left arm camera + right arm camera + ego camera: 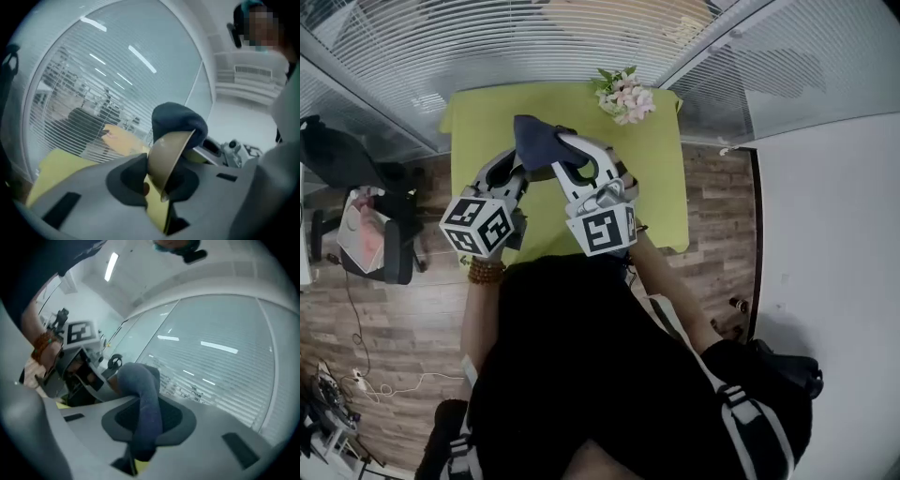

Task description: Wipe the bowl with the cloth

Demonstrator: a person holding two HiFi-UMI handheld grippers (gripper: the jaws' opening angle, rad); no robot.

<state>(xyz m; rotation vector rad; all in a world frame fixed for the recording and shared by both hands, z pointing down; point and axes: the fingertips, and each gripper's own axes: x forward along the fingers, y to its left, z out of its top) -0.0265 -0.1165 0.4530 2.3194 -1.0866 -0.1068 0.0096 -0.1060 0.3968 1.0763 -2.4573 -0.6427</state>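
In the left gripper view a tan bowl (165,157) stands on edge between my left gripper's (157,180) jaws, which are shut on its rim. A dark blue cloth (180,123) is draped over the bowl's top. In the right gripper view the same cloth (145,404) runs down between the jaws of my right gripper (147,420), which is shut on it. The head view has both grippers side by side above the table, left (525,161) and right (566,150), with the cloth (534,139) bunched at their tips and hiding the bowl.
A yellow-green table (483,117) lies below the grippers, with a bunch of flowers (624,96) at its far edge. Glass walls with blinds stand behind it. A black chair (366,178) stands on the wood floor at the left.
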